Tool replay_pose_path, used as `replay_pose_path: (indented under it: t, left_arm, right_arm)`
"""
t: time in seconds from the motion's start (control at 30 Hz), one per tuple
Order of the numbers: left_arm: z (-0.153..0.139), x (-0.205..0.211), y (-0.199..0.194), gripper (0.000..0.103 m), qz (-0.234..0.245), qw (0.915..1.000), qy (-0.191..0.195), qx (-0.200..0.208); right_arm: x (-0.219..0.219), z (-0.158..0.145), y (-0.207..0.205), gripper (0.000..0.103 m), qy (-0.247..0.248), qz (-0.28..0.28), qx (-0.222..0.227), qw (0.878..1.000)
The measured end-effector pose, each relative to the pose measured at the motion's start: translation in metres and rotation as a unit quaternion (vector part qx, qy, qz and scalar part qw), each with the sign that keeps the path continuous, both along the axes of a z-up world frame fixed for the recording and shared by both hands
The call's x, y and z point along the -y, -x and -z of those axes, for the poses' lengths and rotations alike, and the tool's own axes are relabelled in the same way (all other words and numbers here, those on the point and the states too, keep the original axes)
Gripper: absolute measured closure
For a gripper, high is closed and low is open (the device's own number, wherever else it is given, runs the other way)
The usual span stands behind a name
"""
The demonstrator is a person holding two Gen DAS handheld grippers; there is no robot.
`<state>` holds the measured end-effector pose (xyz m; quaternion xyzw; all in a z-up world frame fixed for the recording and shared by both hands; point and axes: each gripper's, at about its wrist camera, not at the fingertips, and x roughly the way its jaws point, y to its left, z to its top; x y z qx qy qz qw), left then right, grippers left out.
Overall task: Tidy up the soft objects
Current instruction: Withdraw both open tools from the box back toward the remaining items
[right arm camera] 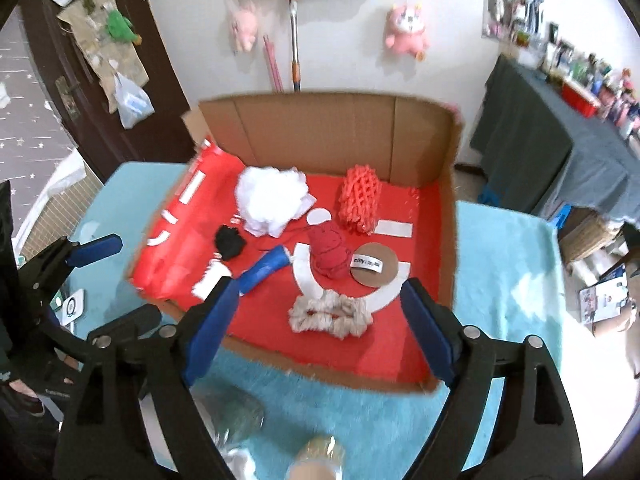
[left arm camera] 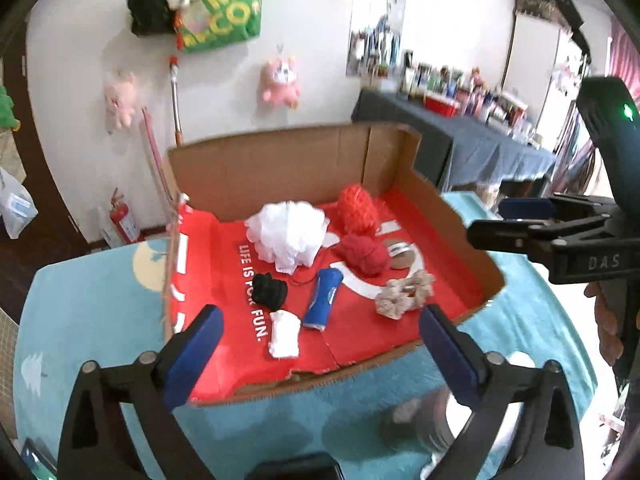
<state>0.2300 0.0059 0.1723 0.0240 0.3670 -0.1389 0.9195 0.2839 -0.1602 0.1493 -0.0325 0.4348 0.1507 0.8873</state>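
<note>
box (right arm camera: 450, 216): on the table (right arm camera: 504, 280), centre frame
puff (right arm camera: 268, 196): in box, upper left
scrunchie (right arm camera: 332, 316): in box, lower centre

In the red-lined cardboard box (right arm camera: 448, 216) lie a fluffy white puff (right arm camera: 270, 196) far left, an orange mesh roll (right arm camera: 360, 200), a red bundle (right arm camera: 330, 254), a black scrunchie (right arm camera: 230, 242), a blue roll (right arm camera: 264, 270), a white wad (left arm camera: 285, 334) and a beige scrunchie (right arm camera: 330, 316) nearest.
</note>
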Motion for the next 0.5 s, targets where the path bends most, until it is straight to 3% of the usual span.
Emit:
replay_pose_path:
  t: [0.3,0.5]
  left_arm:
    - [-0.018,-0.012,0.081,0.000,-0.019,0.9960,0.040,0.078]
    - [-0.014,-0.008,0.126,0.000,-0.026,0.9914,0.043,0.121]
  right_arm:
    - [0.003,-0.031,0.113,0.009,0.031,0.006,0.114,0.993]
    - [0.011,-0.024,0.172,0.009,-0.004,0.008,0.138,0.990]
